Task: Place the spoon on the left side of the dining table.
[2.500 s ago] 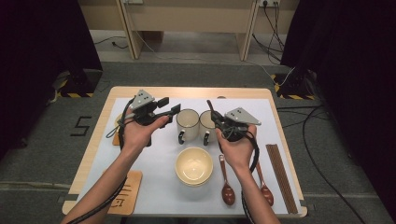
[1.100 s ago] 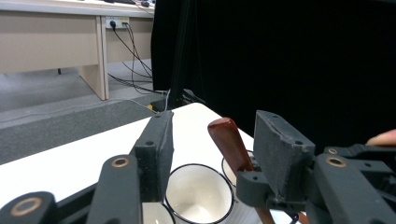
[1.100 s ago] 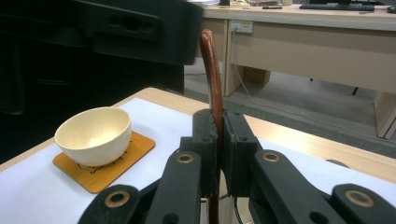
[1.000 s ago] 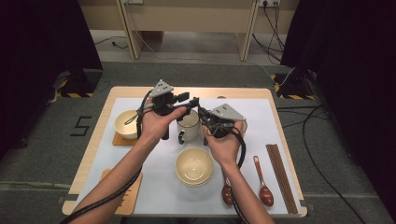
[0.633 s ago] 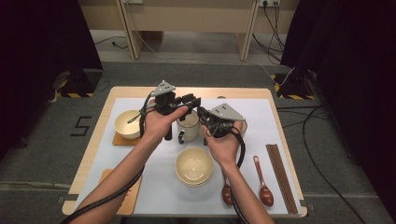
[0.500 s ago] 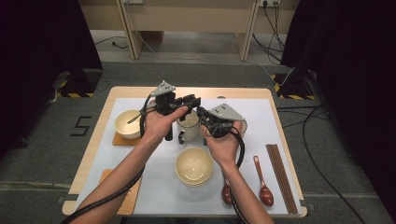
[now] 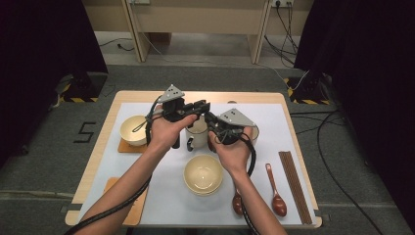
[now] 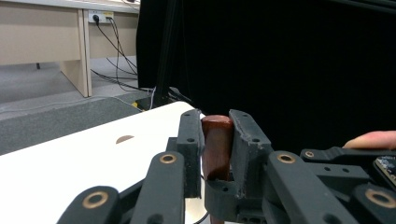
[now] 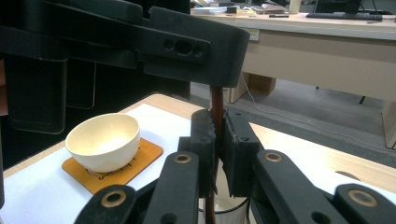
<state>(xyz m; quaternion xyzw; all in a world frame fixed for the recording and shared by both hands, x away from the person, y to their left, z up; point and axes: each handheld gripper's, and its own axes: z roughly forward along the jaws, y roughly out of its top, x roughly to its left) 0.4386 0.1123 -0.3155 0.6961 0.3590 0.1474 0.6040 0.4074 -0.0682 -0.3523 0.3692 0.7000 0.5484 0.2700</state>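
Grey floor [image 7: 44, 161], black curtains [image 7: 39, 44]

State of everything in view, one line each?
left gripper: jaws have just been closing, now pressed on spoon
right gripper: shut on spoon's handle
spoon: upright, held by both grippers
mug: upright, below the spoon
centre bowl: upright, empty
left bowl: upright on coaster

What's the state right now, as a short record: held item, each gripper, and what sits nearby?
held item: wooden handle, reddish-brown, upright above a white mug
left gripper: jaws have just been closing, rounded top end of the handle between them
right gripper: shut on the handle's thin shaft
nearby: bowl on coaster, front bowl, spoon
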